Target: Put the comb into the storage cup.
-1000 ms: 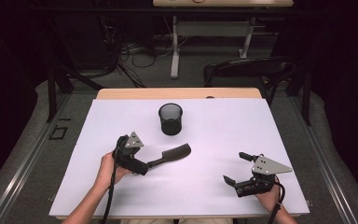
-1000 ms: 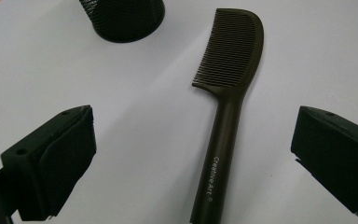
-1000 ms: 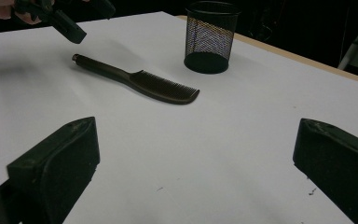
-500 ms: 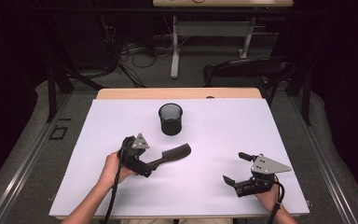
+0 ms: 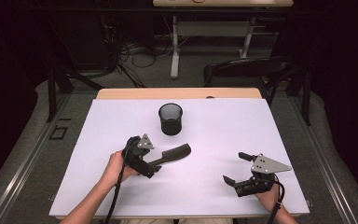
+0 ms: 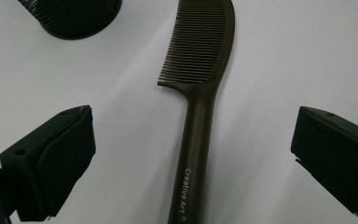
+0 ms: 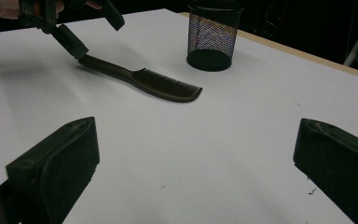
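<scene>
Dark brown plastic handled comb [image 6: 199, 93] lies flat on the white table sheet [image 5: 223, 130], its handle running straight up the gap between the jaws of the left gripper [image 5: 150, 167]. Long axis follows the gripper's own line; toothed head points away from the jaws, teeth facing the left-hand jaw. Printed handle end sits nearest the gripper. Jaws released, spread wide, one on each side of the handle, neither touching it in the left gripper view. In the right gripper view one jaw tip seems to meet the handle end, but the angle is poor.

Black wire-mesh cup [image 5: 170, 119] stands upright beyond the comb's head, off toward the left-hand jaw, apart from it.

Right gripper [image 5: 238, 168] rests low over bare sheet, jaws released and wide, holding nothing. Comb and cup lie well ahead of them. Bare sheet surrounds the comb; table edges well off.
</scene>
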`<state>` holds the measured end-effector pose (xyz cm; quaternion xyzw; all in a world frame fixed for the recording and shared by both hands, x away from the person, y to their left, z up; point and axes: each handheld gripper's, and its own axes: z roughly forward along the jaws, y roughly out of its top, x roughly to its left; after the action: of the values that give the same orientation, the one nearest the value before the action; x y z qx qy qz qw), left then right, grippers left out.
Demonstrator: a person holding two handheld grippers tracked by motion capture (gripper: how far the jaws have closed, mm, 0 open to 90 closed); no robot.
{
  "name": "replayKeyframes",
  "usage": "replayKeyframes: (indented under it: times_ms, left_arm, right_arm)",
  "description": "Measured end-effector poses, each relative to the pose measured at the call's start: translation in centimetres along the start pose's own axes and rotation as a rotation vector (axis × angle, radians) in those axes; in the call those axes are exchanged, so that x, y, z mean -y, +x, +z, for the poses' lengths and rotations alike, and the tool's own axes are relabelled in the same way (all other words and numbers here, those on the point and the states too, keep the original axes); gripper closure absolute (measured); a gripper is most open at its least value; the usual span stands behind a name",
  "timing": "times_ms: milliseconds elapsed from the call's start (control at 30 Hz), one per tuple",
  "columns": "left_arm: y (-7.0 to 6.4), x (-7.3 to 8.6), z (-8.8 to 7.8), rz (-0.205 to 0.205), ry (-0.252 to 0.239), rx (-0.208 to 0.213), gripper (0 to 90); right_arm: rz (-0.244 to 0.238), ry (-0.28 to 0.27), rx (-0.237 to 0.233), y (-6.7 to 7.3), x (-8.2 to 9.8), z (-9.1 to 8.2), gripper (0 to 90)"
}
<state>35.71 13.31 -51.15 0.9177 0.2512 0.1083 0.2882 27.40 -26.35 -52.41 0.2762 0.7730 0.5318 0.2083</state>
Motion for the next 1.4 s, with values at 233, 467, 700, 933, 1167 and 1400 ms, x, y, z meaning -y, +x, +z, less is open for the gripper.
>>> replayKeyframes:
  times_ms: [233, 467, 700, 933, 1167, 1400]
  left_arm:
    - [0.1, -0.6, 0.3, 0.019, 0.035, 0.012, 0.0]
    - [0.1, -0.9, 1.0, 0.034, 0.076, 0.029, 0.0]
    - [0.2, -1.3, 1.5, 0.034, 0.131, 0.037, 0.0]
    - [0.1, -1.8, 1.9, 0.043, 0.165, 0.039, 0.0]
    - [0.2, -2.2, 2.4, 0.041, 0.199, 0.034, 0.0]
    - [0.0, -2.6, 2.5, 0.067, 0.238, 0.024, 6.1]
  right_arm:
    - [0.007, 0.003, -0.008, 0.0, 0.0, 0.1, 0.0]
    - [0.007, 0.003, -0.007, -0.1, 0.1, 0.1, 0.0]
    - [0.006, 0.011, -0.012, -0.1, 0.1, 0.2, 0.0]
    - [0.006, 0.012, -0.016, -0.1, 0.1, 0.2, 0.0]
    - [0.007, 0.012, -0.018, -0.1, 0.1, 0.2, 0.0]
    - [0.01, 0.013, -0.024, -0.1, 0.1, 0.2, 0.0]
